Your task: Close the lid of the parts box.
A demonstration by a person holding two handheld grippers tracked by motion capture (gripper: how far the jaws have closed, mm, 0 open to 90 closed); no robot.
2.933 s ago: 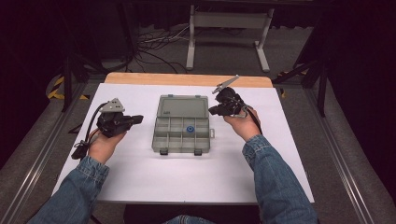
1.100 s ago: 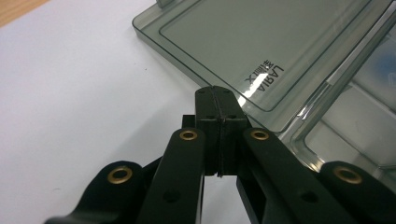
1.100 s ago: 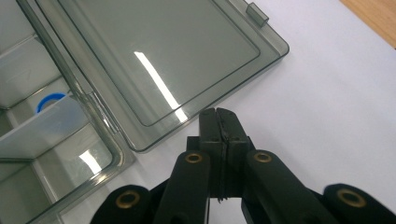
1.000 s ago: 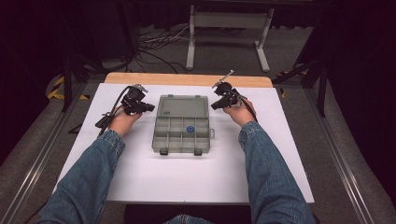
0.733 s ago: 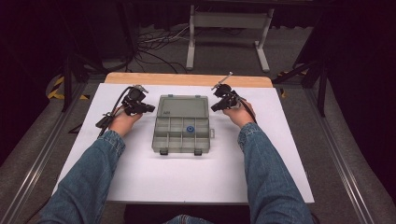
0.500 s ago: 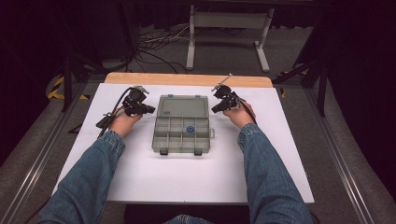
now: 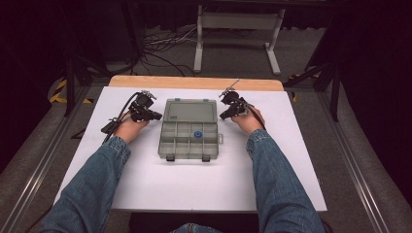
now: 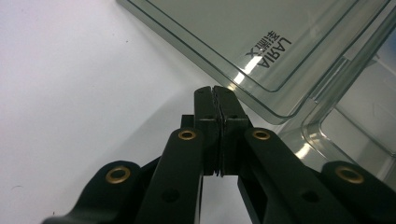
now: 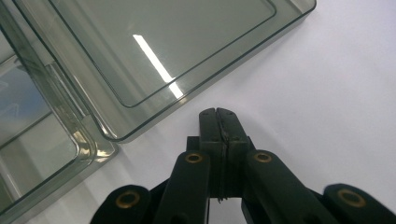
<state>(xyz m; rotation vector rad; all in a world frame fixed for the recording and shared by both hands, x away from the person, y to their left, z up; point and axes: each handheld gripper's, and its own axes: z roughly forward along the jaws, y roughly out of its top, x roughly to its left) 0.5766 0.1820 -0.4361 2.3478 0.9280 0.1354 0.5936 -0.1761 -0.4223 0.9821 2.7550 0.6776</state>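
A clear grey plastic organizer box (image 7: 189, 141) lies open in the middle of the white table. Its lid (image 7: 190, 110) lies flat on the far side, and a small blue item (image 7: 197, 135) sits in one compartment. My left gripper (image 7: 158, 115) is shut with nothing in it, its tips at the lid's left edge. The left gripper view shows those shut tips (image 8: 214, 93) right by the lid's corner (image 8: 243, 42), with the base (image 8: 355, 116) beside it. My right gripper (image 7: 222, 116) is shut and holds nothing, its tips (image 9: 216, 114) just off the lid's right edge (image 9: 154, 51).
The white table top (image 7: 145, 184) has a wooden strip (image 7: 194, 82) along its far edge. Behind it stand a grey metal stand (image 7: 238, 29) and cables on the floor. Both forearms in denim sleeves (image 7: 272, 179) lie over the table's near half.
Over the last three seconds my left gripper moved forward and right to the lid's left edge. My right gripper shifted only slightly. The box has not moved.
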